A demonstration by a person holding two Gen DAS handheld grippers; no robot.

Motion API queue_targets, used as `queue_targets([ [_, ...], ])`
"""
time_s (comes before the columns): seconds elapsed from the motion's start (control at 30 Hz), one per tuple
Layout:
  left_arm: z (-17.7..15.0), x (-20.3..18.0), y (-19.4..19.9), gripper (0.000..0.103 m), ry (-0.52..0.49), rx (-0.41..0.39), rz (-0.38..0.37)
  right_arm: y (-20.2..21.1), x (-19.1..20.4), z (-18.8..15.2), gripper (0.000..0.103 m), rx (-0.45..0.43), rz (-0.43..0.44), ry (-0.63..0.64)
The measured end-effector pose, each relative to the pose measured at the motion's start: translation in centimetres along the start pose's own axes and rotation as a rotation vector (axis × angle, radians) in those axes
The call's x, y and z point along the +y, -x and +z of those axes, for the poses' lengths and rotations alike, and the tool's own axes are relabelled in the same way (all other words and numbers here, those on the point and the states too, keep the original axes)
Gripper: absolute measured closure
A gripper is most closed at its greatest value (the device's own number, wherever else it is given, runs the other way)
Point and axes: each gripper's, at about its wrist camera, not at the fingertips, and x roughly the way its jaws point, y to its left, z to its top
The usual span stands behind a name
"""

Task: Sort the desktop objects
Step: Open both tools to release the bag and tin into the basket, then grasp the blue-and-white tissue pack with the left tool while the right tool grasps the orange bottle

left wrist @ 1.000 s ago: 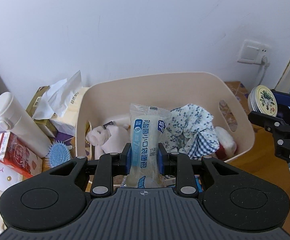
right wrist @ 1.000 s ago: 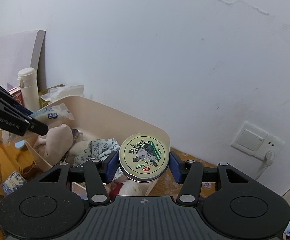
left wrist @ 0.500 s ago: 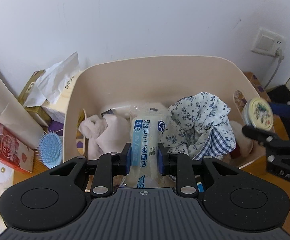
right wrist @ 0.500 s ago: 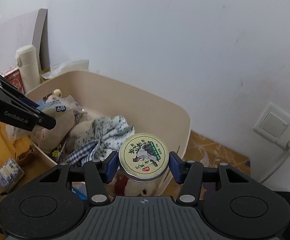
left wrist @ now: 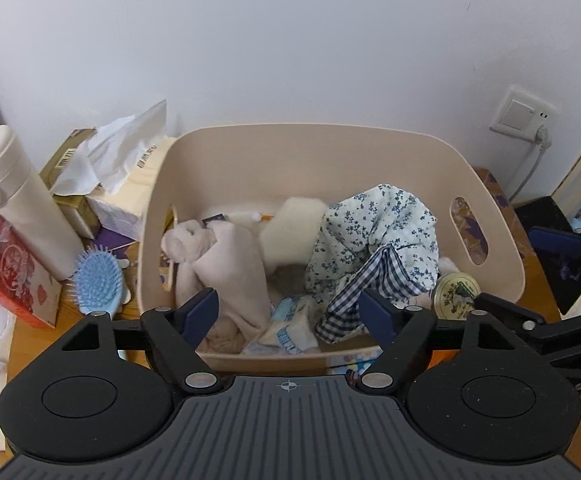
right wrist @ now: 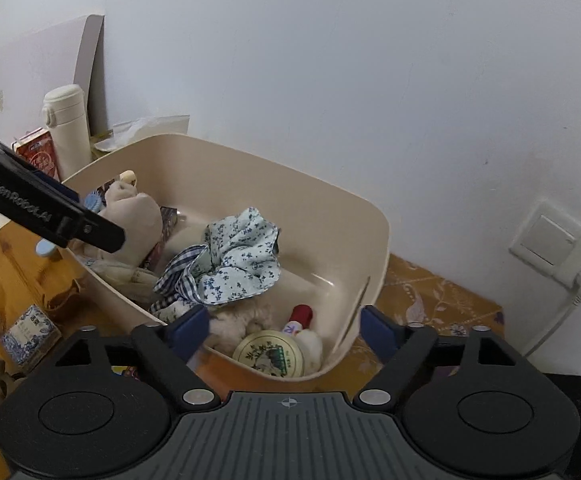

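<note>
Hovering just above the near rim of the beige basket (left wrist: 486,196), both grippers now stand empty: half a second ago the left gripper (left wrist: 288,312) pinched the bread packet (left wrist: 290,326) and the right gripper (right wrist: 284,326) pinched the round tin (right wrist: 270,354); now their jaws are spread wide and both things lie inside the basket. That suggests two more pieces are sorted, and the hands are free for whatever is left on the tabletop. The packet rests against the basket's near wall, between the pink plush toy (left wrist: 226,264) and the floral cloth (left wrist: 378,240); the tin sits in the near right corner, touching a small red-capped bottle (right wrist: 300,318). Outside the basket's left wall stay a blue hairbrush (left wrist: 98,288), a white flask (left wrist: 18,200), a red box (left wrist: 6,264) and a tissue pack (left wrist: 122,176).
</note>
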Motion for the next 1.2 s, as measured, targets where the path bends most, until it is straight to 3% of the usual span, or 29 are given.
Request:
queue_targets([
  [0.13, -0.7, 0.7, 1.3, 0.023, 0.009, -0.009, 0.009, 1.0, -0.4, -0.5, 0.000, -0.008, -0.020, -0.025],
  [0.47, -3.0, 2.1, 3.6, 0.020, -0.017, 0.004, 0.024, 2.1, 0.0, -2.6, 0.000, 0.046, -0.040, -0.013],
  [0.63, -4.5, 3.0, 3.0, 0.020, -0.008, 0.091, 0.000, 2.1, 0.7, -3.7, 0.000, 0.079, -0.031, 0.007],
  [1.2, -9.8, 4.0, -0.4, 0.020, -0.010, 0.253, 0.065, -0.4, 2.6, -7.2, 0.000, 0.210, 0.046, -0.014],
])
